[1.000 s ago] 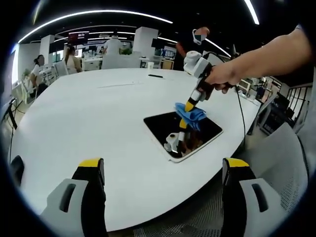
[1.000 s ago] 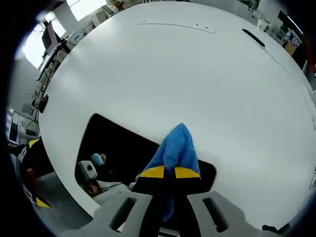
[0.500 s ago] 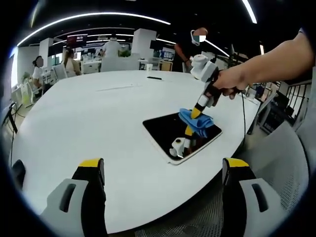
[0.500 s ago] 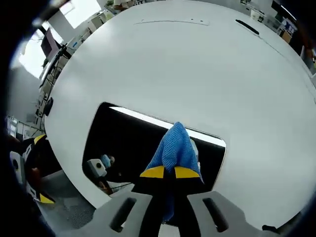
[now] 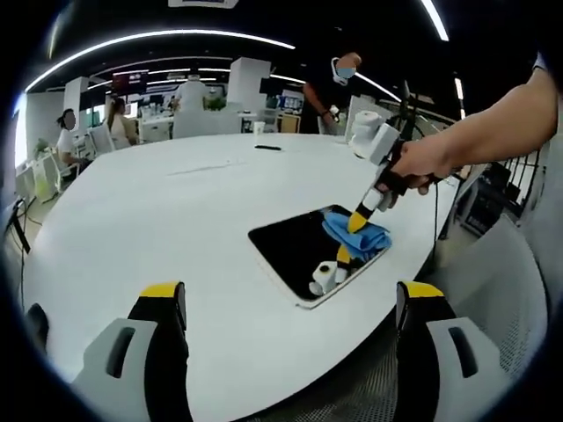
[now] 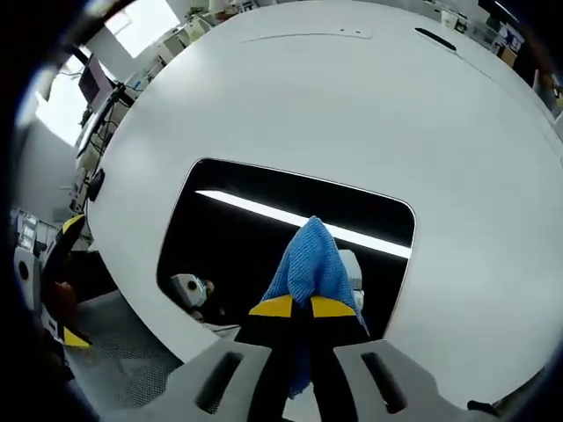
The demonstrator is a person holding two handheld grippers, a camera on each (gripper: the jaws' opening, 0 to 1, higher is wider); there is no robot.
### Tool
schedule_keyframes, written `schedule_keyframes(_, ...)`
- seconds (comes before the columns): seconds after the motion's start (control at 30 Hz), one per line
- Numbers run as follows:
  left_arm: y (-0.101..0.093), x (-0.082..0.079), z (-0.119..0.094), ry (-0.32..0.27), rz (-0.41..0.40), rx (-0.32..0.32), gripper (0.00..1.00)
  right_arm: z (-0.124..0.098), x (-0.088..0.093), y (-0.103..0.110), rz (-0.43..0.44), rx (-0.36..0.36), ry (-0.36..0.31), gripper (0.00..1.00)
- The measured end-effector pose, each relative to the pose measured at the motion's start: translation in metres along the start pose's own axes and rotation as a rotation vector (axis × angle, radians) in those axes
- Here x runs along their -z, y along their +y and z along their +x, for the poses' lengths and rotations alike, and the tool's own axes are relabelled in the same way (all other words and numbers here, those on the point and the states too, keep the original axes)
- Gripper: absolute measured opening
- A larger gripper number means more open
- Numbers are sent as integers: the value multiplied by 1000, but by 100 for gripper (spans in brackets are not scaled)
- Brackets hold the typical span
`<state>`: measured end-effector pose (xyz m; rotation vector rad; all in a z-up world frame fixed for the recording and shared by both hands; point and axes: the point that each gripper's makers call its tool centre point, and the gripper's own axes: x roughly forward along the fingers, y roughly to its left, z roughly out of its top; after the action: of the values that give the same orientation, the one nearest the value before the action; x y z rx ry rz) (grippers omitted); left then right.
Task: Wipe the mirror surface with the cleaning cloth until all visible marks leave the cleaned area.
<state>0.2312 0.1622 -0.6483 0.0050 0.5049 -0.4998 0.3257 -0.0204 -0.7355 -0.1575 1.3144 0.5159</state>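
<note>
while the right gripper (image 6: 294, 309) is pinching the blue woven cleaning cloth (image 6: 312, 264) against the near-right end of the flat dark rectangular mirror (image 6: 255, 220) on the white round table (image 6: 334, 105), most glass is lying ahead-left, and the left gripper (image 5: 286, 303) is hanging wide open well short.

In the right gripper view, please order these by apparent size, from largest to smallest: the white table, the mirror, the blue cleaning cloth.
1. White table, by far the largest.
2. Mirror, lying flat on the table.
3. Blue cleaning cloth, smallest, although it sits nearest the camera, clamped in the right hand-held gripper.
</note>
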Motion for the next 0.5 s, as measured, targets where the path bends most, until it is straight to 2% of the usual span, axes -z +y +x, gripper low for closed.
schedule_keyframes(0.17, 5, -12, -3, -24, -33, -46, 99, 0, 6, 2, -11, 1, -16, 0)
schedule_keyframes(0.23, 4, -8, -2, -22, -30, -52, 99, -1, 9, 3, -13, -1, -22, 0)
schedule_keyframes(0.33, 4, 7, 1, 23, -22, -52, 99, -2, 14, 4, -2, -8, -31, 0)
schedule_keyframes(0.37, 3, 7, 1, 24, -11, -49, 99, -3, 15, 4, 2, -12, -33, 0)
schedule_keyframes(0.43, 0, 8, 3, 26, 63, -42, 99, -4, 19, 5, 13, -20, -32, 0)
schedule_keyframes(0.5, -4, 6, 1, 15, 82, -40, 99, -5, 22, 7, 13, -24, -29, 0)
